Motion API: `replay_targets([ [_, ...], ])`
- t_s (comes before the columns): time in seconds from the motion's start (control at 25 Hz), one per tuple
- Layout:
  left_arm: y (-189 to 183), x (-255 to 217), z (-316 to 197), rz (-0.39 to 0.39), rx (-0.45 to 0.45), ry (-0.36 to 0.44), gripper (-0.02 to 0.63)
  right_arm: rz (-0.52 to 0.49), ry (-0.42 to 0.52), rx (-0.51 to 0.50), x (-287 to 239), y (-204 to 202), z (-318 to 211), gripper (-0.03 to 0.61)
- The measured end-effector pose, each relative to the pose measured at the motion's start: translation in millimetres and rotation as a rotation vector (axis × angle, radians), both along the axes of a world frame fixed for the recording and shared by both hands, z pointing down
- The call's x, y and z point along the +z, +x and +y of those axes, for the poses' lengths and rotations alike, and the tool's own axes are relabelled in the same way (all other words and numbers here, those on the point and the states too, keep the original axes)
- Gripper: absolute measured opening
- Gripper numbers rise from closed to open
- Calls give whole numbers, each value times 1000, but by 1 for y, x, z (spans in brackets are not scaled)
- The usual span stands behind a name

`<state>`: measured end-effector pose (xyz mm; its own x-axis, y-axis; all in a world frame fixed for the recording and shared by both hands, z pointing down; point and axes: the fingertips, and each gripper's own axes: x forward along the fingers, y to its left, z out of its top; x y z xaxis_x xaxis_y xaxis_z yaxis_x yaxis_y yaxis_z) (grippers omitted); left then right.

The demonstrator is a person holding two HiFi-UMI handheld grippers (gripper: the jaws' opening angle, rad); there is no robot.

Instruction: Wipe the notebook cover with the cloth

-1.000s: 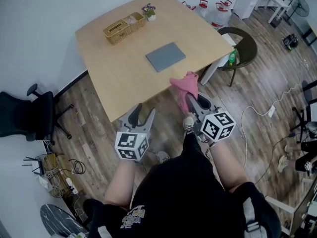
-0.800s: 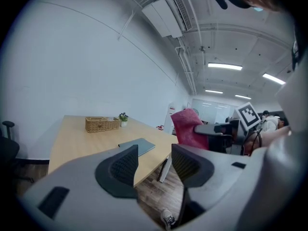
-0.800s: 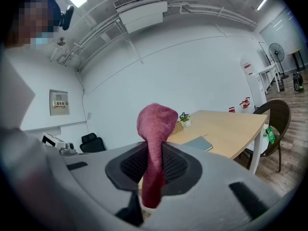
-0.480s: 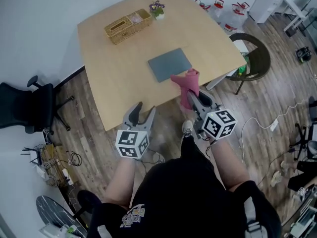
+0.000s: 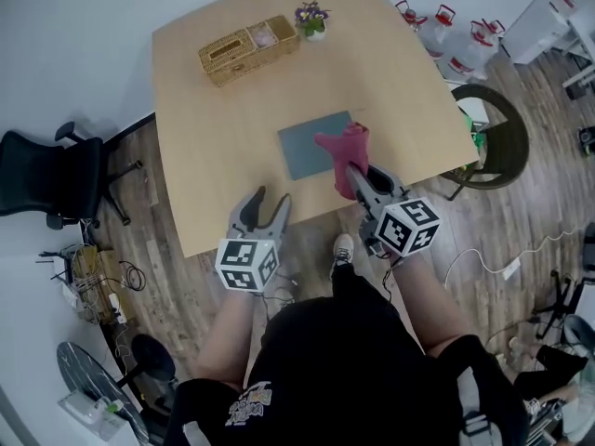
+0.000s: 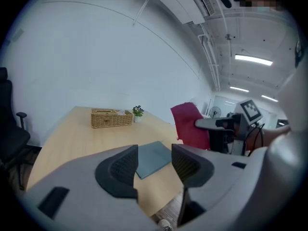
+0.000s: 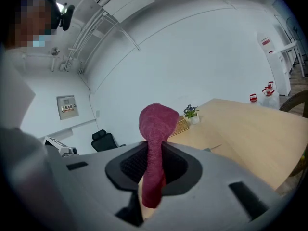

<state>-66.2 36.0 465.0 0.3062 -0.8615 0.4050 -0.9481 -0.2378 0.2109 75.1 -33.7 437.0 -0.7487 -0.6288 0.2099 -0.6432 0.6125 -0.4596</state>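
A grey notebook [image 5: 312, 144] lies flat near the front edge of the wooden table [image 5: 214, 128]; it also shows between the left jaws as the notebook [image 6: 153, 157]. My right gripper [image 5: 359, 177] is shut on a dark pink cloth [image 5: 344, 151], which hangs bunched over the notebook's right end. In the right gripper view the cloth [image 7: 155, 143] stands pinched between the jaws. My left gripper [image 5: 261, 209] is open and holds nothing, near the table's front edge, left of the notebook.
A wicker basket [image 5: 246, 49] and a small potted plant [image 5: 312, 19] stand at the table's far side. A black office chair [image 5: 46, 179] is on the left, a round chair [image 5: 497, 142] on the right. Water jugs [image 5: 446, 40] and cables lie on the wooden floor.
Both grippers have moved forward toward the table. The pink cloth in the right gripper has gone from beyond the table's edge to over the notebook's right end.
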Motion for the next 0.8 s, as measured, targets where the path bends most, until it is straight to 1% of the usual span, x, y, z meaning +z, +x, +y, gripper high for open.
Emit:
replay_targets([
  [0.24,10,27,-35,-10,-81,-71,196,-10,-8,-99,3,-5,-46,69],
  [0.48,18,47,-59,-24,-146,-125,196,-3,-23,-192,12,-8,-71,69],
  [0.6,20,56,-68,-26,-168,-147,197,3,-28,-220,17,-8,-82,69],
  [0.8,17,70,-78,-20,-187,-182,196,11,-33,-237,21,-11,-92,69],
])
